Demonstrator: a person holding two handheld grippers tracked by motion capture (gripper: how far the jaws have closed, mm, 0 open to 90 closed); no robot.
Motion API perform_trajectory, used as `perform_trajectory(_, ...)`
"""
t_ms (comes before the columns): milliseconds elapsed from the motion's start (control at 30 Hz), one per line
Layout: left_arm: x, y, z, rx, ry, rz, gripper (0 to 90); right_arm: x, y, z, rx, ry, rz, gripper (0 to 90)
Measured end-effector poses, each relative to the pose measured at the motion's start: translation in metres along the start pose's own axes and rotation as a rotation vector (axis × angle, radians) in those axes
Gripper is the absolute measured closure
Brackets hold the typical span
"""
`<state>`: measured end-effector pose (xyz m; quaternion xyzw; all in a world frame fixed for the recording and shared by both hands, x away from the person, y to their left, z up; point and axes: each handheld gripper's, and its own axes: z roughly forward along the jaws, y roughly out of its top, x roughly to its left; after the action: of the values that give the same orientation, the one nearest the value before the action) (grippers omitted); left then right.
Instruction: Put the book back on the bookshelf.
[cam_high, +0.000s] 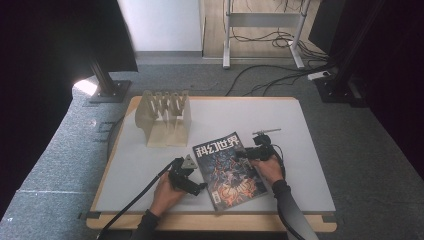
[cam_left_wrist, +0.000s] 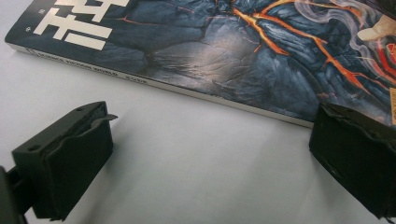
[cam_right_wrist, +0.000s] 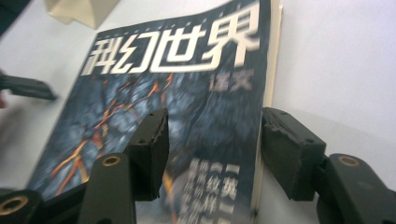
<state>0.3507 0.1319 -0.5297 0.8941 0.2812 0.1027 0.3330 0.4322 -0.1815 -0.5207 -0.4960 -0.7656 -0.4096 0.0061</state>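
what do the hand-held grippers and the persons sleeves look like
Both are black. The left hand-held gripper carries a grey three-cornered plate and trails a thick black cable off the table's near edge. The right hand-held gripper has blocky black jaws with brass-coloured pivot rings. Both sleeves are dark.

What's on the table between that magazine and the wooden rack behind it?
Nothing: in the high view, only bare table separates the magazine from the wooden rack.
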Motion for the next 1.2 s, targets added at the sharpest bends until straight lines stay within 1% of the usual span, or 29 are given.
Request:
perform_trajectory(33, 0.0, 0.0, 0.0, 0.0, 0.0, 0.0, 0.0, 0.0, 0.0, 0.0, 0.0, 0.0, 0.0, 41.8)
perform_trajectory(67, 0.0, 0.0, 0.0, 0.0, 0.0, 0.0, 0.0, 0.0, -0.002, -0.002, -0.001, 0.013, 0.014, 43.1)
perform_trajectory(100, 0.0, 0.0, 0.0, 0.0, 0.0, 0.0, 0.0, -0.001, -0.004, -0.003, -0.001, 0.038, 0.028, 46.4)
perform_trajectory(133, 0.0, 0.0, 0.0, 0.0, 0.0, 0.0, 0.0, -0.001, -0.008, -0.006, -0.012, 0.108, 0.042, 49.4)
perform_trajectory(167, 0.0, 0.0, 0.0, 0.0, 0.0, 0.0, 0.0, 0.002, -0.006, -0.007, -0.015, 0.097, 0.026, 51.0)
perform_trajectory(200, 0.0, 0.0, 0.0, -0.002, 0.001, -0.002, 0.0, 0.002, -0.006, -0.007, -0.015, 0.097, 0.026, 51.0)
perform_trajectory(233, 0.0, 0.0, 0.0, 0.0, 0.001, 0.0, 0.0, 0.004, -0.004, -0.008, -0.01, 0.078, -0.003, 51.4)
perform_trajectory(267, 0.0, 0.0, 0.0, 0.0, 0.001, 0.0, 0.0, 0.008, 0.003, -0.005, 0.019, 0.041, -0.056, 51.9)
perform_trajectory(300, 0.0, 0.0, 0.0, 0.0, 0.001, 0.001, 0.0, 0.008, 0.003, -0.005, 0.019, 0.041, -0.056, 51.9)
perform_trajectory(367, 0.0, 0.0, 0.0, -0.001, 0.001, 0.0, 0.0, 0.011, 0.014, 0.001, 0.041, 0.009, -0.104, 54.6)
perform_trajectory(433, 0.0, 0.0, 0.0, -0.001, 0.002, 0.001, 0.0, 0.013, 0.022, 0.005, 0.049, -0.003, -0.129, 59.2)
perform_trajectory(467, 0.0, 0.0, 0.0, 0.001, 0.001, 0.003, 0.0, 0.014, 0.028, 0.009, 0.057, -0.001, -0.142, 63.1)
perform_trajectory(500, 0.0, 0.0, 0.0, 0.001, 0.001, 0.003, 0.0, 0.015, 0.032, 0.011, 0.067, -0.009, -0.159, 66.4)
perform_trajectory(533, 0.0, 0.0, 0.0, 0.002, 0.0, 0.003, 0.0, 0.019, 0.036, 0.01, 0.081, -0.018, -0.195, 74.6)
perform_trajectory(567, 0.0, 0.0, 0.0, 0.002, 0.0, 0.003, 0.0, 0.019, 0.036, 0.01, 0.081, -0.018, -0.195, 74.6)
perform_trajectory(600, 0.0, 0.0, 0.0, 0.002, 0.0, 0.002, 0.0, 0.025, 0.039, 0.004, 0.074, 0.005, -0.223, 80.3)
perform_trajectory(633, 0.0, 0.0, 0.0, 0.002, 0.0, 0.002, 0.0, 0.025, 0.039, 0.004, 0.074, 0.005, -0.223, 80.3)
perform_trajectory(667, 0.0, 0.0, 0.0, 0.002, 0.0, 0.001, 0.0, 0.028, 0.04, 0.001, 0.074, 0.011, -0.237, 80.9)
perform_trajectory(733, 0.0, 0.0, 0.0, 0.003, 0.0, 0.001, 0.0, 0.037, 0.042, -0.007, 0.082, 0.019, -0.269, 81.5)
perform_trajectory(767, 0.0, 0.0, 0.0, 0.002, -0.001, 0.001, 0.0, 0.044, 0.044, -0.012, 0.079, 0.028, -0.292, 81.4)
perform_trajectory(800, 0.0, 0.0, 0.0, 0.002, -0.002, -0.002, 0.0, 0.047, 0.045, -0.014, 0.082, 0.031, -0.297, 81.4)
perform_trajectory(833, 0.0, 0.0, 0.0, 0.002, -0.001, 0.0, 0.0, 0.047, 0.045, -0.014, 0.082, 0.031, -0.297, 81.4)
perform_trajectory(867, 0.0, 0.0, 0.0, 0.002, -0.002, 0.0, 0.0, 0.054, 0.046, -0.018, 0.076, 0.028, -0.32, 81.6)
perform_trajectory(933, 0.0, 0.0, 0.0, 0.0, -0.003, -0.006, 0.0, 0.056, 0.046, -0.02, 0.074, 0.028, -0.324, 81.6)
perform_trajectory(967, 0.001, 0.0, -0.001, 0.0, -0.005, -0.006, 0.0, 0.061, 0.047, -0.025, 0.058, 0.027, -0.344, 81.8)
perform_trajectory(1033, 0.002, 0.0, -0.002, 0.007, -0.005, -0.004, 0.3, 0.064, 0.047, -0.026, 0.054, 0.026, -0.348, 81.8)
perform_trajectory(1100, 0.004, 0.0, -0.003, 0.019, 0.018, -0.027, 0.0, 0.07, 0.048, -0.032, 0.036, 0.025, -0.367, 81.8)
perform_trajectory(1167, 0.008, 0.002, -0.005, 0.029, 0.022, -0.043, 0.0, 0.074, 0.049, -0.037, 0.023, 0.032, -0.37, 81.8)
perform_trajectory(1200, 0.012, 0.003, -0.009, 0.0, 0.009, -0.063, 0.9, 0.077, 0.051, -0.043, 0.008, 0.038, -0.382, 81.8)
